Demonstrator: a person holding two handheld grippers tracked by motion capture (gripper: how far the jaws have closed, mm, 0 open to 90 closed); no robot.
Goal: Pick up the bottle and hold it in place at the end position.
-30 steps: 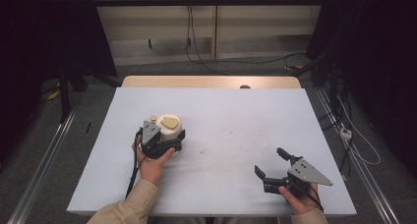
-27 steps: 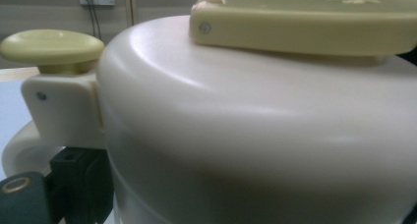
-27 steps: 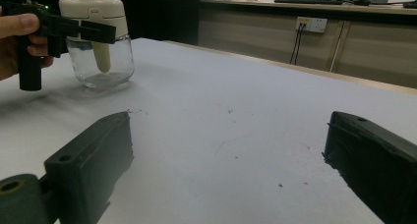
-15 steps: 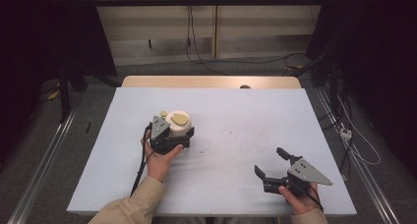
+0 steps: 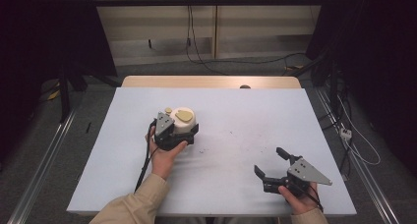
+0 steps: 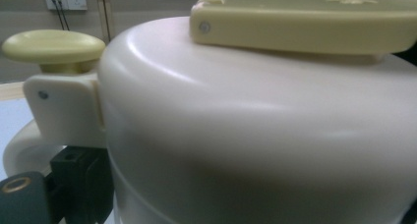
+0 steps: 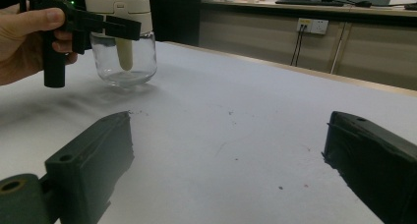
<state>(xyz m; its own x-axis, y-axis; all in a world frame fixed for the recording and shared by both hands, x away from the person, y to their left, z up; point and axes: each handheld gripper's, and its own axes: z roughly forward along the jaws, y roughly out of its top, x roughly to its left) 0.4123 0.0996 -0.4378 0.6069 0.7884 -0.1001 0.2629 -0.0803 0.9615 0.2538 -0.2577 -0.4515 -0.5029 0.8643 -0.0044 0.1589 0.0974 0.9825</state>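
Observation:
A clear glass jar (image 5: 183,120) with a cream lid and pale yellow knob sits left of the table's centre. My left gripper (image 5: 183,131) is shut on it, its jaws clamped just under the lid. The left gripper view has the cream lid (image 6: 255,135) pressed close against the camera. The right gripper view shows the jar (image 7: 123,57) far off with those black jaws (image 7: 110,25) across it; whether it touches the table I cannot tell. My right gripper (image 5: 268,161) rests open near the front right, with nothing between its fingers (image 7: 93,155).
The white table sheet (image 5: 236,106) has a few dark specks (image 5: 231,133) near its middle. A wooden strip (image 5: 211,81) runs along the far edge. Cables lie on the floor beyond and at the right.
My left gripper has carried the jar a little to the right and away from the person. The right gripper has stayed where it was.

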